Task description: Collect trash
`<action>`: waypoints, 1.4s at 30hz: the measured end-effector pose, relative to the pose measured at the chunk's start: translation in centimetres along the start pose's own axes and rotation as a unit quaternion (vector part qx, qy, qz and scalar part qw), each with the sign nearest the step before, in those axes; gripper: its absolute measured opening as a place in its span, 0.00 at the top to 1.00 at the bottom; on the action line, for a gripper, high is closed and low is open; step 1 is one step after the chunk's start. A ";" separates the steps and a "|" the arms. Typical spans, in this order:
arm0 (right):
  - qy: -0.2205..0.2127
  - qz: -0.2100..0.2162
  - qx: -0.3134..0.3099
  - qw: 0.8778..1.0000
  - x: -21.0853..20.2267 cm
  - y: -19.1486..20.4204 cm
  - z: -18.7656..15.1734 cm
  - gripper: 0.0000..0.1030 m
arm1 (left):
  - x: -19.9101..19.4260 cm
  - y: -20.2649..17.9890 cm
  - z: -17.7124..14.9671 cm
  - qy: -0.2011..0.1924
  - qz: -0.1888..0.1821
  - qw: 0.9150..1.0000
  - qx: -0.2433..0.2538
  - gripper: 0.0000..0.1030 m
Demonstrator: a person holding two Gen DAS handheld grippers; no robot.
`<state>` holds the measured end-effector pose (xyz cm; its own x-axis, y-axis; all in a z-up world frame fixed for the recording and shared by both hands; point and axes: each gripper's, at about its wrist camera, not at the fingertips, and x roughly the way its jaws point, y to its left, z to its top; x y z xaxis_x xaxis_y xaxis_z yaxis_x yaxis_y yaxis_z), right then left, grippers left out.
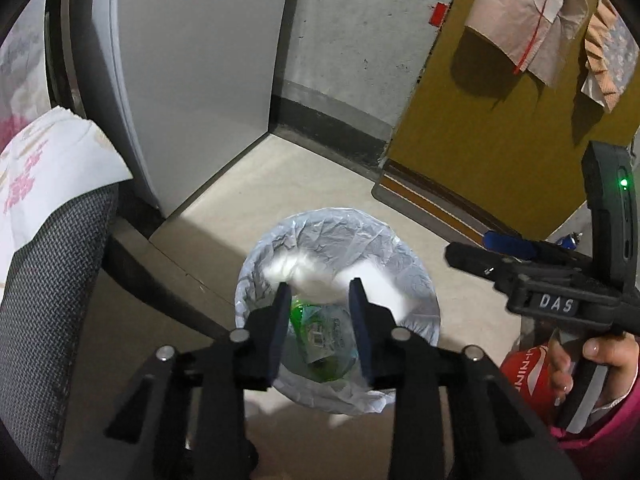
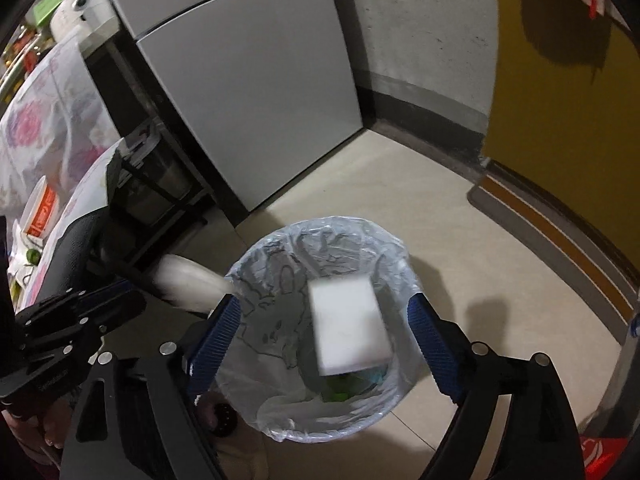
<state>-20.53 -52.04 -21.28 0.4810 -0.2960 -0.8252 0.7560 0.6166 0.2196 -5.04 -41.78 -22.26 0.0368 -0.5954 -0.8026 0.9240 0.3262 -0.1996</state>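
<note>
Dropping: white slab point(image 2: 347, 326) falls clear between my wide right fingers point(image 2: 328, 334), straight above bin point(image 2: 280, 432).
Left fingers point(image 1: 320, 304): partly apart, empty, also over bin.

Crinkled translucent plastic liner point(image 1: 340, 236) in the bin; smooth matt fridge point(image 1: 200, 80); rough woven chair fabric point(image 1: 52, 280)

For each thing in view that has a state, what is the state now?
Left gripper: open, holding nothing.
Right gripper: open wide, holding nothing.
White box: blurred, loose between the right jaws, over the bin.
Trash bin: lined with a clear bag, partly filled.
Green packaging: lying inside the bin.
</note>
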 end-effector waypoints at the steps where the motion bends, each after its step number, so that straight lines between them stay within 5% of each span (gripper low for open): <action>1: -0.003 -0.001 0.000 1.000 -0.2 0.1 0.2 0.17 | 0.0 0.2 0.0 0.001 0.001 1.000 -0.002 0.62; 8: -0.057 -0.005 -0.020 0.998 -4.4 2.0 2.0 0.17 | -2.9 2.2 -0.5 -0.028 0.029 0.999 -0.015 0.56; 12: -0.086 0.005 -0.048 0.995 -6.6 4.8 2.9 0.17 | -5.8 3.9 -0.8 -0.056 0.080 0.995 -0.023 0.46; 17: -0.101 0.041 -0.099 0.989 -8.0 10.7 3.6 0.17 | -10.4 7.3 -2.4 -0.076 0.135 0.987 -0.052 0.35; 24: -0.092 0.126 -0.189 0.970 -7.6 22.6 2.9 0.17 | -16.8 12.9 -5.8 -0.078 0.195 0.970 -0.120 0.34; 32: -0.070 0.194 -0.311 0.928 -6.3 35.7 0.9 0.26 | -23.2 19.9 -11.4 -0.092 0.273 0.932 -0.220 0.34; 38: -0.050 0.214 -0.387 0.896 -3.8 42.1 0.6 0.45 | -27.3 24.8 -14.5 -0.105 0.303 0.906 -0.278 0.34; 42: -0.032 0.219 -0.434 0.873 -1.4 45.6 0.1 0.46 | -29.4 27.6 -15.7 -0.114 0.319 0.891 -0.303 0.34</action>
<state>13.32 -23.56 -10.09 0.6847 0.0839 -0.7240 -0.1145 0.9934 0.0068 13.37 -3.77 -12.98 0.6207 -0.2585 -0.7402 0.3155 0.9466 -0.0660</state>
